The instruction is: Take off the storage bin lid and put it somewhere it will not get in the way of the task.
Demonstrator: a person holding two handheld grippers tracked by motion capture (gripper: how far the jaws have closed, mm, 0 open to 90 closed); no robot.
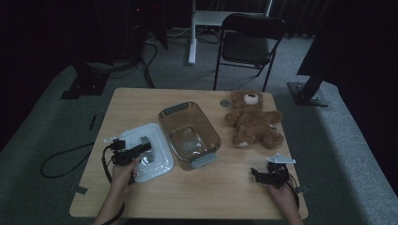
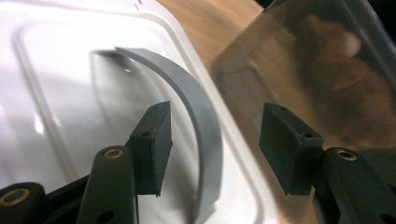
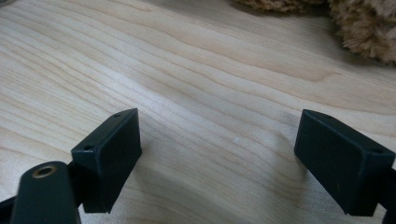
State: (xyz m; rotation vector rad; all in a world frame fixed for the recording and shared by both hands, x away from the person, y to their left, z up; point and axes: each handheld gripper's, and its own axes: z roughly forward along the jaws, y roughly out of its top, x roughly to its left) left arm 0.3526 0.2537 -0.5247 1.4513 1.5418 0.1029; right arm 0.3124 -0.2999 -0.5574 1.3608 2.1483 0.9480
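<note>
Nearest the lens in your left gripper view are the two black pads of your left gripper point(image 2: 215, 149), standing apart with the curved grey handle point(image 2: 196, 116) of the white moulded plastic lid point(image 2: 56, 84) running between them, nearer the left pad; neither pad presses on it, so nothing is gripped. In the high view that lid point(image 1: 157, 161) lies flat on the light wooden table point(image 1: 220, 192) at about eight o'clock from the clear brownish plastic storage box with grey end clips point(image 1: 189, 133), their edges just beside each other. The handle's long axis runs roughly along your jaws' line of sight, curving away toward eleven o'clock, so the likely next move turns on whether you close across it or back off. Your left hand is plainly the nearer one to lid and box. Your right gripper point(image 1: 266, 174) rests low near the table's front right corner with its jaws wide and empty; the brown plush teddy bear point(image 1: 252, 119) lies at about twelve o'clock from it, apart. No brand, label or writing can be read anywhere.
</note>
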